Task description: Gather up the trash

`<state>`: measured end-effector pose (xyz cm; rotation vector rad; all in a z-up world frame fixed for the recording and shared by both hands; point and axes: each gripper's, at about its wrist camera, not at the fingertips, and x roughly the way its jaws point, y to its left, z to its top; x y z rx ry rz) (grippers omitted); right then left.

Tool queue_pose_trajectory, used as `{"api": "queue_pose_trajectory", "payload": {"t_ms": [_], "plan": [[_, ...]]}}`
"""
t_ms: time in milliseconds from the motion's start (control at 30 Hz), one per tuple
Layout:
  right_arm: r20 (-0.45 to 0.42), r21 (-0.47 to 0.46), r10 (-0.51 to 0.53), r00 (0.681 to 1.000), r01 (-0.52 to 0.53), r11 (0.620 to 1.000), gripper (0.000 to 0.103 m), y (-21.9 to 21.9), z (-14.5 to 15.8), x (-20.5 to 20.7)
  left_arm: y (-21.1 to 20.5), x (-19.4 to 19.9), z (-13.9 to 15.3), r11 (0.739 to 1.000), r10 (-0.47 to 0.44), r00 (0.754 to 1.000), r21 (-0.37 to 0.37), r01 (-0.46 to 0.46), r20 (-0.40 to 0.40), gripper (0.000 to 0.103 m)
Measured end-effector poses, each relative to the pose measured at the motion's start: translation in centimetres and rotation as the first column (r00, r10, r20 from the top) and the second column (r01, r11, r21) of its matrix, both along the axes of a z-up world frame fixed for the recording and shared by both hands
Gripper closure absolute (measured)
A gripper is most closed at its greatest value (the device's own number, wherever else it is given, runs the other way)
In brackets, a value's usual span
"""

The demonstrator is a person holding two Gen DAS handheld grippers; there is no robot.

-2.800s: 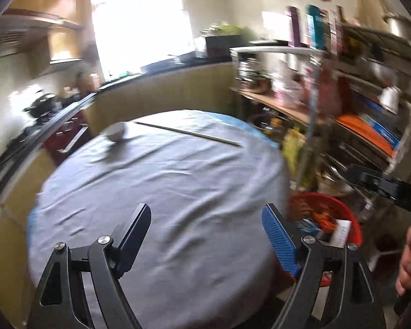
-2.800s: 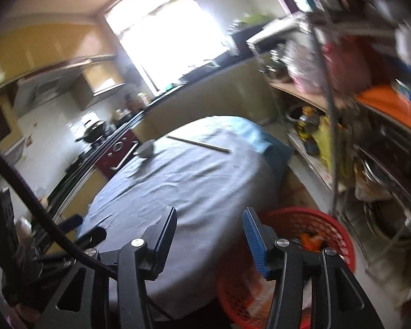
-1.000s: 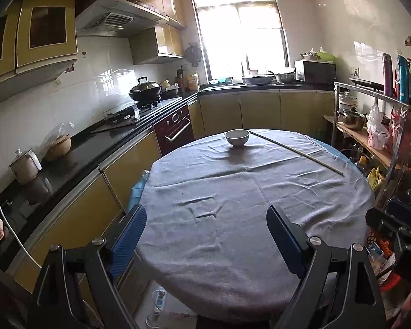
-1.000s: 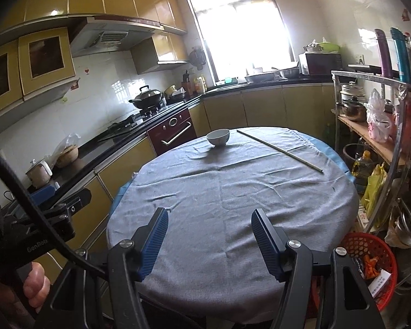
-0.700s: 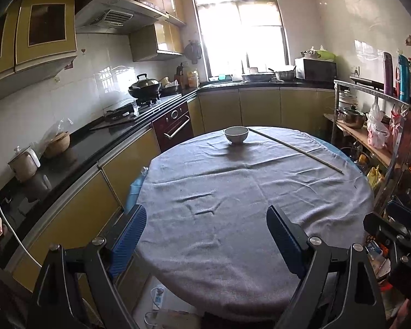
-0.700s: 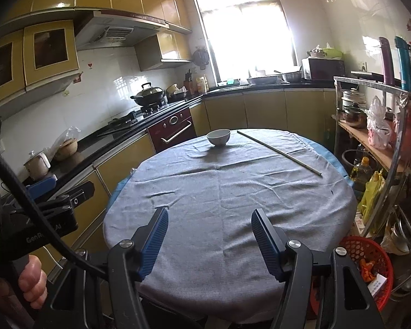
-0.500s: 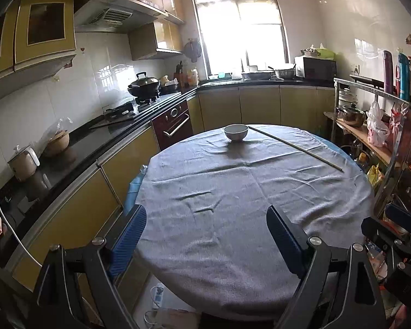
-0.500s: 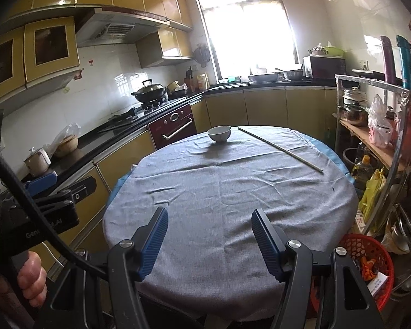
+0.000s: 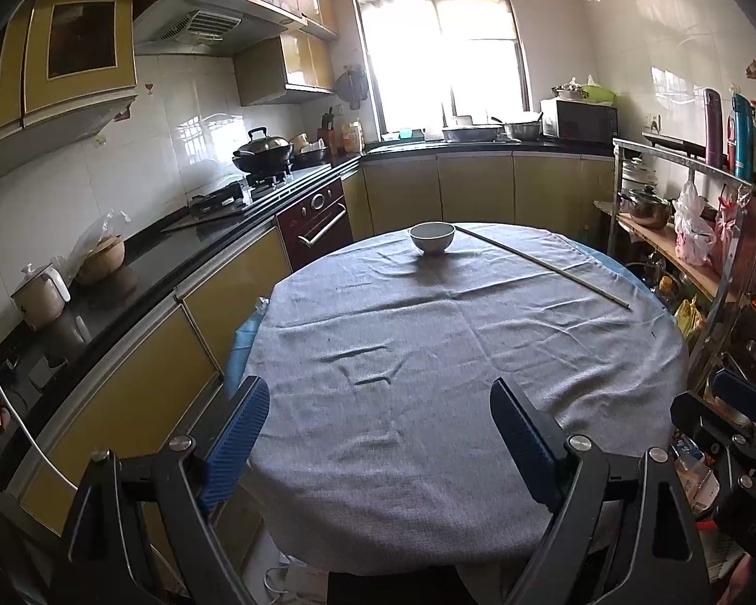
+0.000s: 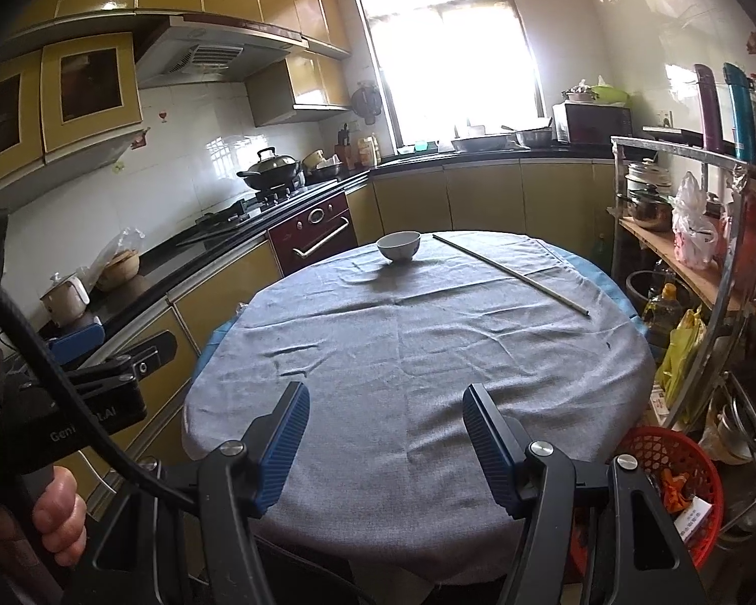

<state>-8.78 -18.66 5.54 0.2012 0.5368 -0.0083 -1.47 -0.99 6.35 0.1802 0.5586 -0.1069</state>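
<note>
While both grippers hover at the near edge of the grey-clothed round table [image 10: 418, 353], the left gripper [image 9: 378, 433] stands wide apart and empty. Right gripper [image 10: 385, 433] is also parted, gripping nothing. Lower right of its fingers sits the red basket [image 10: 680, 459] (trash inside) on the floor.
</note>
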Motion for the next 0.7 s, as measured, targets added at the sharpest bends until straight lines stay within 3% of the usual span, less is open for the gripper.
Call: {"api": "queue_pose_trajectory", "payload": {"t_ms": [700], "plan": [[-0.009,0.002,0.006,1.000,-0.006,1.000,0.036,-0.23,-0.23,0.29,-0.23,0.33,-0.25,1.000,-0.008,1.000,-0.001,0.008,-0.009,0.013]]}}
